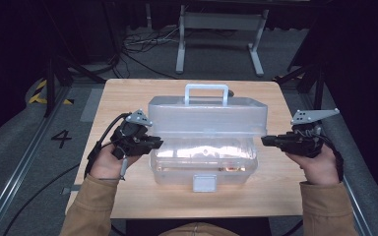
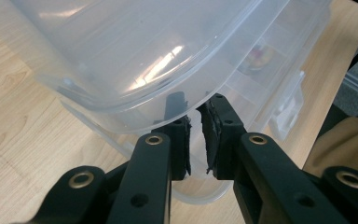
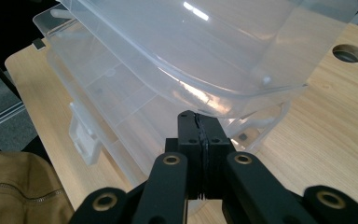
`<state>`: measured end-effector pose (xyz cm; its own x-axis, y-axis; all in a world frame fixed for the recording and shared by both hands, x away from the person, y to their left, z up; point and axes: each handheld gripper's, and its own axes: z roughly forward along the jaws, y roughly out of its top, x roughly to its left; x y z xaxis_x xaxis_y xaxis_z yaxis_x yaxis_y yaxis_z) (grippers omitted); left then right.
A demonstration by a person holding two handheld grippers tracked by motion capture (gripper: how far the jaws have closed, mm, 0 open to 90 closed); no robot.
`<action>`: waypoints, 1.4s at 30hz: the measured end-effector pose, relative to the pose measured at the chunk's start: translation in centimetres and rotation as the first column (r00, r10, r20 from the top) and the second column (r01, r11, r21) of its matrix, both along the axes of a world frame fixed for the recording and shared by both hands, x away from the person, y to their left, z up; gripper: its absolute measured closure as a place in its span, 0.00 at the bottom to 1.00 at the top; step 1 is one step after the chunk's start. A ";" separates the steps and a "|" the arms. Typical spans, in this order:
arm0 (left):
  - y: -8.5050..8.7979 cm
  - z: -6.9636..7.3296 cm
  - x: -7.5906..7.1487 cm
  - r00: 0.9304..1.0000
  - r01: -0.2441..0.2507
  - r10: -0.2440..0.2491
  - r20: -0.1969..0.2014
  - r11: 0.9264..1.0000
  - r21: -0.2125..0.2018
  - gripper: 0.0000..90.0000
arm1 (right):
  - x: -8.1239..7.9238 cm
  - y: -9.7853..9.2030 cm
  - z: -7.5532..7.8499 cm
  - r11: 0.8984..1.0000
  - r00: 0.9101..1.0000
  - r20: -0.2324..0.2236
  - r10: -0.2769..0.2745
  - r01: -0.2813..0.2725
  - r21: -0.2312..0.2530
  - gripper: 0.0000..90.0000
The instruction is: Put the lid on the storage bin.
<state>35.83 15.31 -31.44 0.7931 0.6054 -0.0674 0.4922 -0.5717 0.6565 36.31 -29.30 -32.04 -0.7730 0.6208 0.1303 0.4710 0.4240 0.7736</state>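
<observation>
Two grippers flank a clear plastic storage box (image 1: 204, 167) sitting mid-way on the light wooden table (image 1: 123, 93). At the left, the left gripper (image 2: 195, 122) has its jaws slightly apart around the rim of the box's raised translucent lid (image 1: 206, 117), one jaw inside it, one outside. The lid stands half open, its white handle (image 1: 206, 93) at the far side, a white latch (image 1: 204, 183) at the box's near front. At the right, the right gripper (image 3: 196, 122) has its jaws pressed together just below the lid's edge; whether they pinch it I cannot tell.
</observation>
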 end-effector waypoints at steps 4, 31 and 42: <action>-0.1 -0.3 0.0 1.000 -0.013 0.013 -0.028 1.000 -0.004 0.91 | 0.0 0.0 -0.1 1.000 1.000 -0.019 0.006 -0.006 -0.015 0.99; -0.6 -1.0 -0.2 0.990 0.031 -0.013 -0.137 0.992 0.124 0.94 | 0.3 0.5 -0.9 0.991 0.992 -0.126 0.033 -0.049 -0.126 0.98; -0.7 -1.0 -0.2 0.989 0.032 -0.013 -0.149 0.992 0.124 0.92 | 0.3 0.6 -1.0 0.989 0.989 -0.142 0.041 -0.061 -0.138 0.98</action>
